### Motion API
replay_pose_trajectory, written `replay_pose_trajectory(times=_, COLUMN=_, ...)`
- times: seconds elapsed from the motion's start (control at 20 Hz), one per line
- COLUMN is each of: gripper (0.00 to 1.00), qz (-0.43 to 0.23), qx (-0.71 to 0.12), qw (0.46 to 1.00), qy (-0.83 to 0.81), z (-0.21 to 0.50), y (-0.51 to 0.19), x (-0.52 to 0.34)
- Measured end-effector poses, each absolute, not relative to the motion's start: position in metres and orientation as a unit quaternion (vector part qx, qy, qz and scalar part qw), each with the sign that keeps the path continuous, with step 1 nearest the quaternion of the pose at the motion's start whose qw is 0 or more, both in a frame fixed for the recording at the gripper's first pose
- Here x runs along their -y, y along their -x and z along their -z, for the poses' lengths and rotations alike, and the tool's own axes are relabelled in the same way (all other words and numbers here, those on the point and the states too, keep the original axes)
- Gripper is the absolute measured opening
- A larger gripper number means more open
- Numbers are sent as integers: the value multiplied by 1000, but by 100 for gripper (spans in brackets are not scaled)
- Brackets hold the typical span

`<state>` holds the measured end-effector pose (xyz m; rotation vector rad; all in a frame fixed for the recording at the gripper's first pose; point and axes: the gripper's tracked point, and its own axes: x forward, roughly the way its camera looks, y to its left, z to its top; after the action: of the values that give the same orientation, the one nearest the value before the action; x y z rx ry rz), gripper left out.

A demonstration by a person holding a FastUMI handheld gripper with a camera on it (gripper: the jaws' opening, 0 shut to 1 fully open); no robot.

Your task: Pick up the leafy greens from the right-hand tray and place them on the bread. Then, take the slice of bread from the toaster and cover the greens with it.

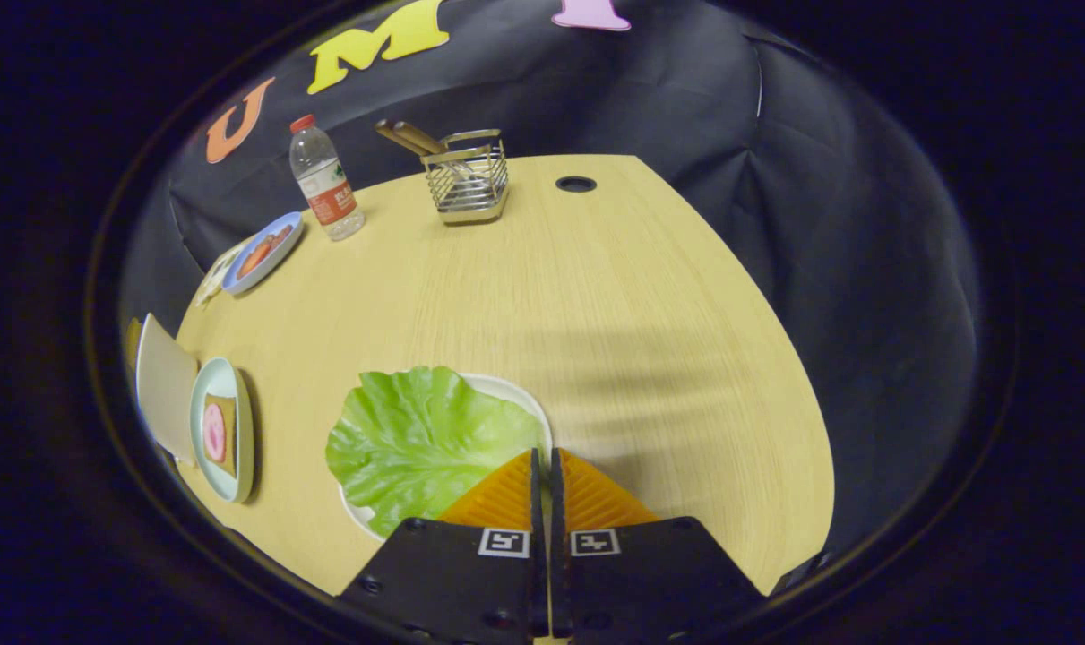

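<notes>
A big green lettuce leaf (417, 439) lies flat on a white plate (515, 391) on the wooden table, just ahead of my fingers and to their left. My gripper (543, 455) is shut, its tips hanging over the leaf's right edge at the plate's rim. I cannot tell whether they pinch the leaf. Further left, a pale green plate (203, 394) holds a slice of bread (228, 439) with a pink round slice on it. Beyond that plate a pale beige slab (164, 387) stands at the table's edge, looking like another bread slice.
A blue plate (284, 240) with orange food, a water bottle (325, 179) and a wire basket (468, 182) with wooden handles stand at the far side. A round hole (576, 184) is in the tabletop (650, 340) near the back edge.
</notes>
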<state>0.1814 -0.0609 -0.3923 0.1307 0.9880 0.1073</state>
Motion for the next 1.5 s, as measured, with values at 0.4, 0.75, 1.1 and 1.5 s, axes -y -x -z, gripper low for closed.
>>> replay_pose_trajectory(times=0.4, gripper=0, qz=-59, qx=-432, qw=900, qy=-29, z=351, y=-183, x=54)
replay_pose_trajectory(times=0.75, gripper=0, qz=-7, qx=-477, qw=879, qy=15, z=395, y=-188, x=70)
replay_pose_trajectory(times=1.1, gripper=1, qz=-15, qx=-456, qw=883, qy=108, z=385, y=-197, x=75)
replay_pose_trajectory(times=1.5, gripper=3, qz=-22, qx=-455, qw=880, qy=135, z=386, y=-192, x=73)
